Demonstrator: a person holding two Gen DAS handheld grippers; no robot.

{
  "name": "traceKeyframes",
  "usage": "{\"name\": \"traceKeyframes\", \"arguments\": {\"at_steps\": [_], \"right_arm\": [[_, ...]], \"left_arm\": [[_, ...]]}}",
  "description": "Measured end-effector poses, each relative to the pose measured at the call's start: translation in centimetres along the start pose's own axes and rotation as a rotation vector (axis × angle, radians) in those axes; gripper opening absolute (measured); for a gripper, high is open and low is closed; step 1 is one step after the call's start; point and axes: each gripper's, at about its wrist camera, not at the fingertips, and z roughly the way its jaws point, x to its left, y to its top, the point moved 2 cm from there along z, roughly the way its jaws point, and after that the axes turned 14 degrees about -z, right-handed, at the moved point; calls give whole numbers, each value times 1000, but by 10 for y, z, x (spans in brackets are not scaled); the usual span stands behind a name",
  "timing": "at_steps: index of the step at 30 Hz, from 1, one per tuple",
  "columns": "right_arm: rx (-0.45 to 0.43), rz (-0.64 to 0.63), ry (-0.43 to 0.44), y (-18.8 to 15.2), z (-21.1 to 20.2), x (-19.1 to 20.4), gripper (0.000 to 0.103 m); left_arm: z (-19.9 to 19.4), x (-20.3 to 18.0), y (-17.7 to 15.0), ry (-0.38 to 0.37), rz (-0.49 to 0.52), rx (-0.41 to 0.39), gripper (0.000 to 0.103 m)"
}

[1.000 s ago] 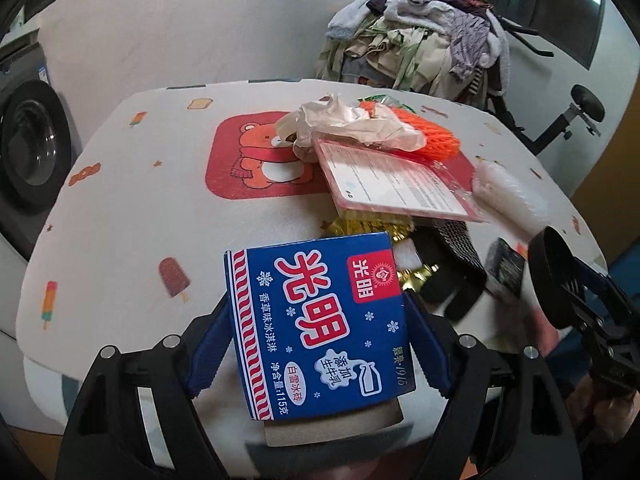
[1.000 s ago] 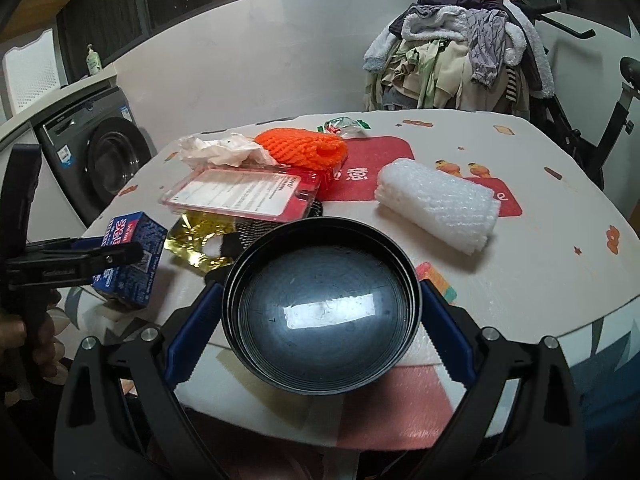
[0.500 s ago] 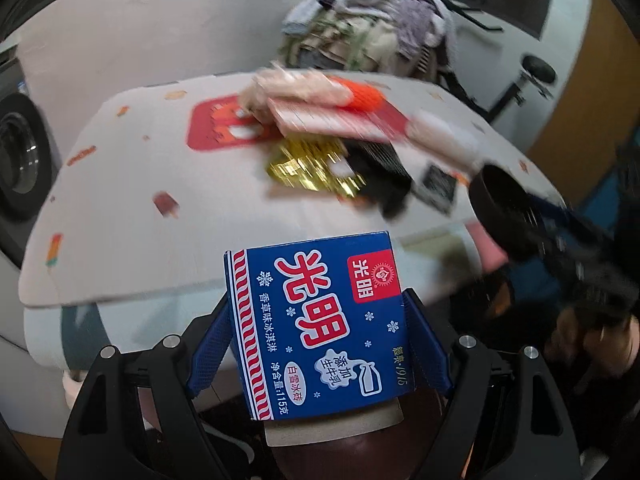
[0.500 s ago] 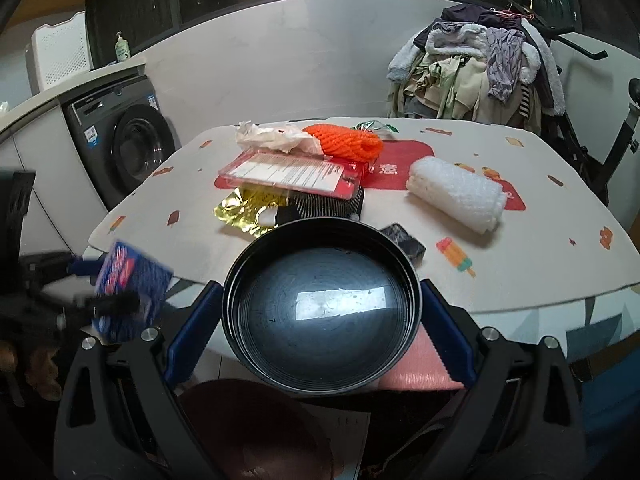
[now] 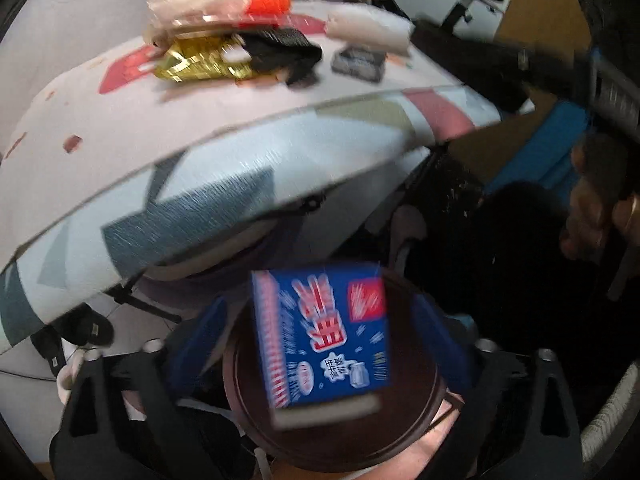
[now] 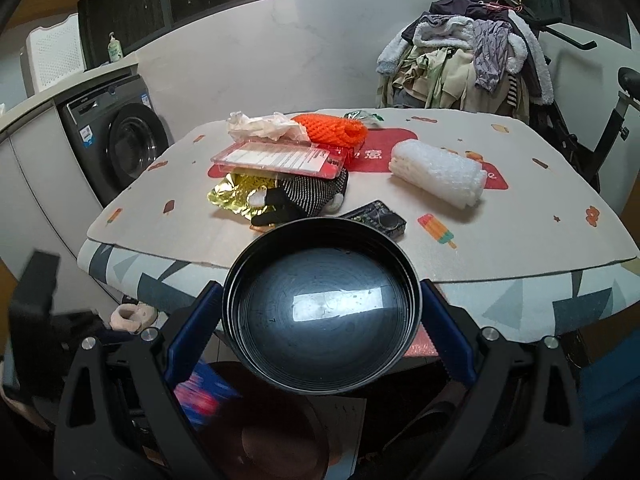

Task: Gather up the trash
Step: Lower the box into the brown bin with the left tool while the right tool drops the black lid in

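Observation:
A blue ice-cream carton [image 5: 320, 336], blurred, hangs between the jaws of my left gripper [image 5: 316, 344]. The jaws are opening, and a gap shows on each side between carton and pads. Directly below it is a dark brown round bin [image 5: 412, 412] on the floor in front of the table's edge. In the right wrist view the carton [image 6: 204, 396] is a blue smear just above the bin [image 6: 276, 436]. My right gripper [image 6: 320, 316] is shut on a black round bowl [image 6: 332, 308], held level in front of the table [image 6: 168, 236].
On the table lie crumpled tissue [image 6: 260, 126], an orange net [image 6: 332, 130], a red-clear plastic box [image 6: 280, 158], gold foil [image 6: 236, 196], a striped black glove [image 6: 304, 196], bubble wrap [image 6: 436, 172] and a small black packet [image 6: 378, 218]. A washing machine [image 6: 120, 144] stands left, a clothes pile [image 6: 464, 60] behind.
My left gripper moved off the table's front edge and down over the bin; its jaws widened and the carton came loose. My right gripper drew back slightly with the bowl.

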Motion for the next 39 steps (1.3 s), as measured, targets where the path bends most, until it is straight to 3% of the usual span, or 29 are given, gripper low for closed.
{"name": "traceKeyframes", "arguments": {"at_steps": [3, 11, 15, 22, 26, 39], "right_arm": [[14, -8, 19, -3, 3, 6, 94], [88, -136, 133, -16, 24, 66, 94], [118, -206, 199, -25, 37, 94, 94], [313, -314, 313, -49, 79, 135, 94], [412, -353, 323, -60, 98, 151, 94], [438, -333, 325, -64, 101, 147, 97]], "left_arm": [[-18, 10, 9, 1, -30, -60, 95], [-86, 57, 3, 131, -131, -357, 97], [-98, 69, -4, 159, -222, -427, 97], [-91, 83, -4, 147, -300, -387, 97], [-88, 89, -6, 141, -315, -372, 97], [-86, 94, -7, 138, -339, -362, 97]]}}
